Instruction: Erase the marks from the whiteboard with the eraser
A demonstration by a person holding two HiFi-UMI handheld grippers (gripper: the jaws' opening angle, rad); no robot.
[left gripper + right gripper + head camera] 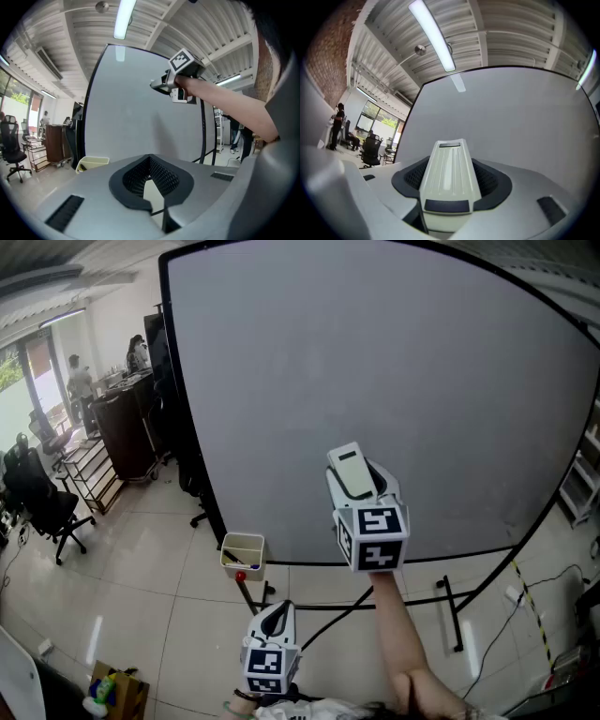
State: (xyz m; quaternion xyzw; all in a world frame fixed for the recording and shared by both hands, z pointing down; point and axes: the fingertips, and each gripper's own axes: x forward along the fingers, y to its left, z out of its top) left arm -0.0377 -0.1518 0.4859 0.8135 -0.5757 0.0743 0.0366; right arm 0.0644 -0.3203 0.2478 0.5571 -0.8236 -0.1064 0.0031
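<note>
At the far left of the head view, an office chair (42,498) and a dark cabinet stand well away from the work. Low in that corner is an open cardboard box (131,693) holding a jumble of yellow, green and blue items too small to name. Further right, a pale yellow bin (243,554) sits beside the board's lower left edge. One dark pen-like thing lies in it, and I cannot tell whether it holds anything else. Below the bin, the left gripper (275,615) hangs low, clear of the board, and its own view shows the jaws brought together with nothing between them. The whiteboard (375,362) fills the middle and right of the scene. No view shows a stroke or smudge on its grey-white face, so I judge the erasing finished or very nearly so. At most a check for faint residue remains, which these pictures could not reveal. At the lower middle of the board, the right gripper (361,486) is raised on an outstretched arm. Its jaws are clamped on the cream eraser (450,180), which points toward the surface. Whether the eraser is touching the board or held just off it cannot be told. To the right, the black stand legs (450,615) rest on the tiled floor.
</note>
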